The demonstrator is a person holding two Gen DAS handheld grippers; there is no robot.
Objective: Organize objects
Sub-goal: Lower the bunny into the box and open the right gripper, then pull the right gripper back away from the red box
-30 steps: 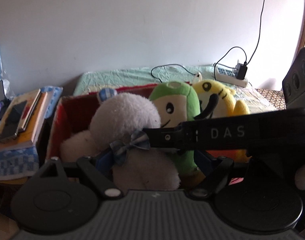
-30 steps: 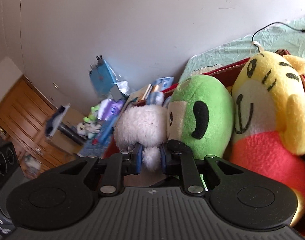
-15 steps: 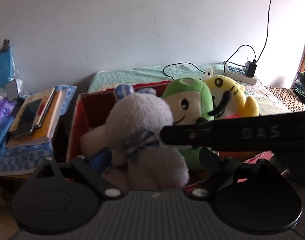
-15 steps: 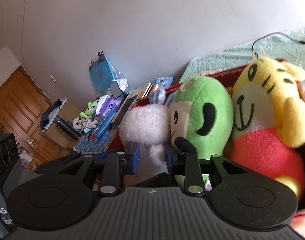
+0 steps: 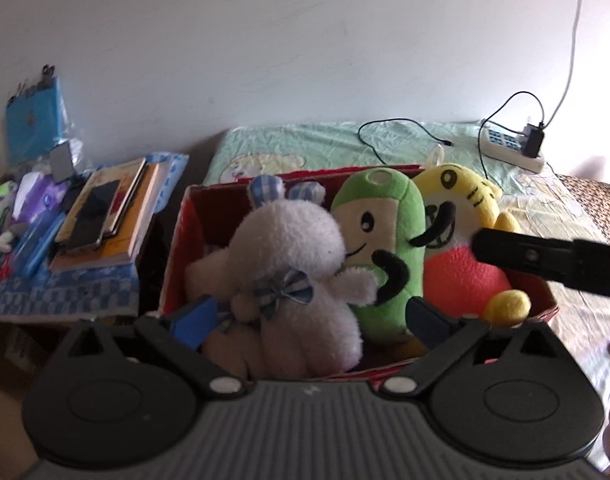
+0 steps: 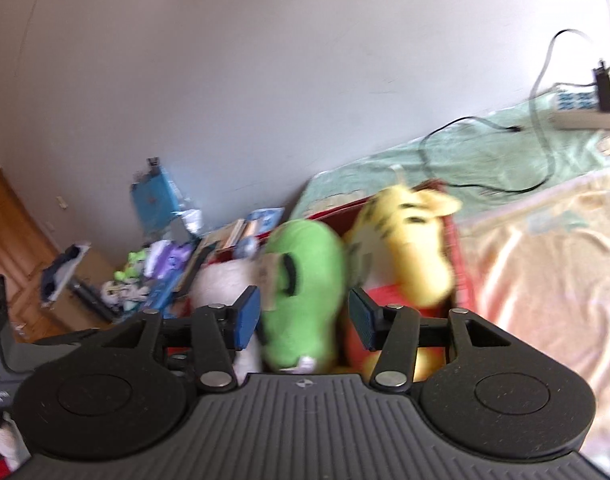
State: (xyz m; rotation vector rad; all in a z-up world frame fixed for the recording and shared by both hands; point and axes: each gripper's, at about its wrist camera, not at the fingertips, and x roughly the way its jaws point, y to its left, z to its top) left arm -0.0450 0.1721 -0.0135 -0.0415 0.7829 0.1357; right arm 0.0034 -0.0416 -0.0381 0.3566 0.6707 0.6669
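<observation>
A red cardboard box [image 5: 185, 216] on the bed holds three plush toys side by side: a white one with a blue checked bow [image 5: 289, 256], a green one [image 5: 385, 224] and a yellow-and-red tiger [image 5: 461, 240]. My left gripper [image 5: 309, 320] stands open in front of the white toy, holding nothing. The right gripper's black body [image 5: 545, 260] crosses the left wrist view at the right. In the blurred right wrist view, my right gripper [image 6: 305, 320] is open, pulled back above the green toy [image 6: 305, 280] and the tiger [image 6: 409, 248].
A side table at the left carries stacked books with a phone [image 5: 105, 216], a blue cloth and small toys. A white power strip [image 5: 513, 152] with a charger and black cable lies on the green bedsheet by the wall. A wooden door [image 6: 9, 232] stands far left.
My right gripper let go of the white toy's limb, opened wide and drew back to the right. My left gripper also pulled back and up from the box.
</observation>
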